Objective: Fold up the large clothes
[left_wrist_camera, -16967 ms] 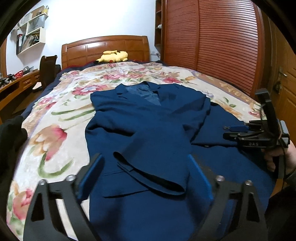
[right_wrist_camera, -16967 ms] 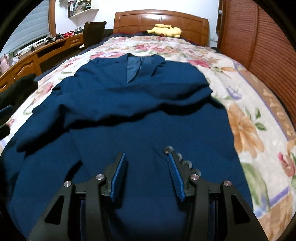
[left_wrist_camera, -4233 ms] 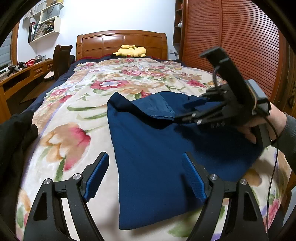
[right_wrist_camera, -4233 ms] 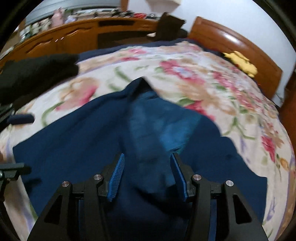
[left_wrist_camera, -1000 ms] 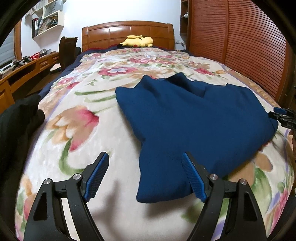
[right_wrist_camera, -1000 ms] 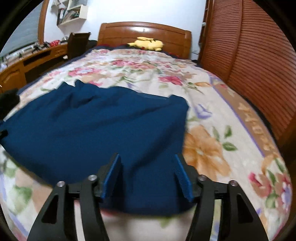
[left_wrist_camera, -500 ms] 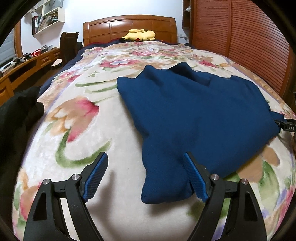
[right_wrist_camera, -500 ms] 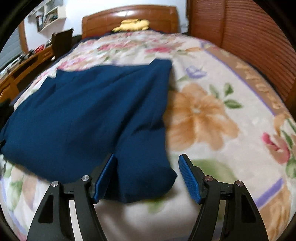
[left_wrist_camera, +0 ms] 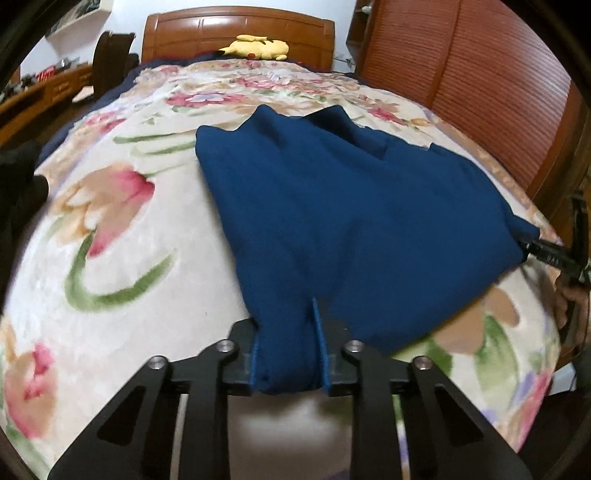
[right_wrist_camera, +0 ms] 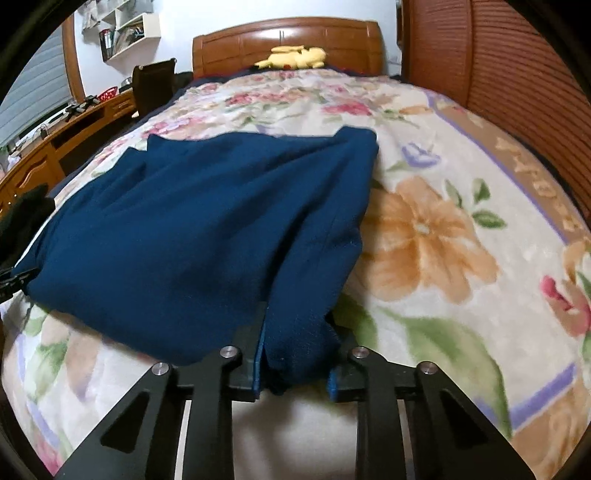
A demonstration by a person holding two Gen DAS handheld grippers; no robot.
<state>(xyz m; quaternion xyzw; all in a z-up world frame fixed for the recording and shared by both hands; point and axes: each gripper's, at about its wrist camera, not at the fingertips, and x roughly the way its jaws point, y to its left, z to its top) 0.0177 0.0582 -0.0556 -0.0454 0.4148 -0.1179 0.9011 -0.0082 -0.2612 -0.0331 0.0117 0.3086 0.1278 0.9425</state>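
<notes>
A navy blue jacket (left_wrist_camera: 354,206), folded into a broad flat bundle, lies across the near end of the floral bedspread (left_wrist_camera: 110,229). My left gripper (left_wrist_camera: 286,354) is shut on the jacket's near left corner. My right gripper (right_wrist_camera: 295,350) is shut on the near right corner of the jacket (right_wrist_camera: 207,229). In the left wrist view the right gripper (left_wrist_camera: 546,253) shows at the far right, pinching the other corner. In the right wrist view the left gripper (right_wrist_camera: 14,280) is just visible at the left edge.
A wooden headboard (left_wrist_camera: 236,33) with a yellow plush toy (left_wrist_camera: 258,46) stands at the far end. A slatted wooden wardrobe (left_wrist_camera: 480,85) runs along the right. A desk and chair (right_wrist_camera: 147,85) stand on the left. Dark clothing (left_wrist_camera: 18,184) lies at the bed's left edge.
Both grippers were open just short of the jacket's near edge. They have moved forward and closed on its two near corners.
</notes>
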